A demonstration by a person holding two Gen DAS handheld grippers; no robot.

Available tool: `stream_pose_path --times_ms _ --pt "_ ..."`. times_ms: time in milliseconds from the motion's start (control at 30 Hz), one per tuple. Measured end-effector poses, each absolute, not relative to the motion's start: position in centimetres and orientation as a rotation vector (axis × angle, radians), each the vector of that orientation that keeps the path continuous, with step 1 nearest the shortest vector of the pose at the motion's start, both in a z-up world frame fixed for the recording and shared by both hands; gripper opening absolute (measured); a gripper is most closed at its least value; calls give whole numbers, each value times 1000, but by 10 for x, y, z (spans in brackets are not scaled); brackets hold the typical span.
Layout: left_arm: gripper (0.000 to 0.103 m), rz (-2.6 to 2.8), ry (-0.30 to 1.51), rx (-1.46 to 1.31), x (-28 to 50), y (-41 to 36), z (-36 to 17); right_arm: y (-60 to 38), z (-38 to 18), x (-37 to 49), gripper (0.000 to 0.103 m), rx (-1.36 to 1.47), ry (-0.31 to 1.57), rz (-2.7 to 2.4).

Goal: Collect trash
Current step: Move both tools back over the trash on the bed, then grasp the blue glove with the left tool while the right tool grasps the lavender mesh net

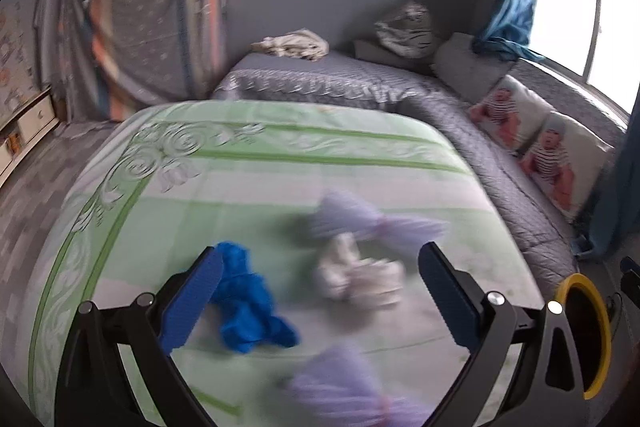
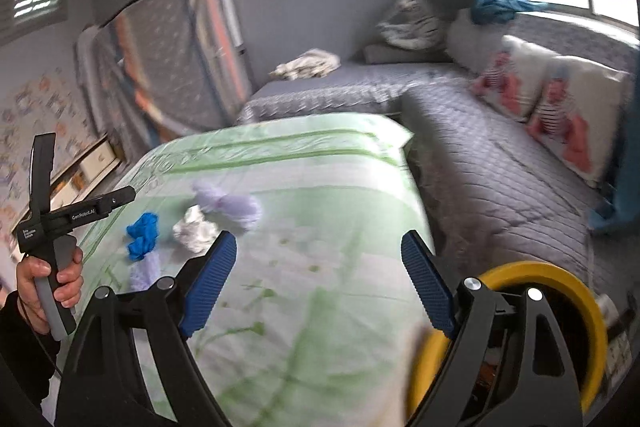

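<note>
Green-patterned bed cover (image 1: 280,163) lying across the bed, yellow-rimmed bin (image 2: 560,311) standing beside its edge, purple wrappers (image 1: 360,215), crumpled white paper (image 1: 356,275) and blue scrap (image 1: 248,299) sitting close together on the cover, left claw (image 1: 320,295) hanging apart over them, right claw (image 2: 316,283) gaping empty

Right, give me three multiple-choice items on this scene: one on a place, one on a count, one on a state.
1. The bin is: A on the bed; B beside the bed; C under the window.
2. Lilac wads on the bed: A two; B one; C four.
3. The right gripper is: A shut on paper; B shut, empty; C open, empty.
Answers: B, its yellow rim shows past the bed's edge; A, two show in both views; C, its fingers stand apart with nothing between.
</note>
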State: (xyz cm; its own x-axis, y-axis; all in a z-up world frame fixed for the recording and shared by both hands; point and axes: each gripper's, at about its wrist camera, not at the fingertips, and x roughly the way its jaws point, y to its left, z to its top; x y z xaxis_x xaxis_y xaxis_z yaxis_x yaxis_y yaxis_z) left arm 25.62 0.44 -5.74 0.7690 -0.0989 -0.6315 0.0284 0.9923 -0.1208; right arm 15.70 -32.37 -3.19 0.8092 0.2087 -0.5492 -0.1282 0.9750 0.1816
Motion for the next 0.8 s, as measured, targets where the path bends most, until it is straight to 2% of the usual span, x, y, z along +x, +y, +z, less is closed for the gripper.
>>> stream_pose_path --times_ms 433,800 --pt "95 12 815 -176 260 64 -113 -211 -72 261 80 -131 715 347" --pt "95 23 891 -246 279 77 -140 -189 -107 340 79 -128 824 406"
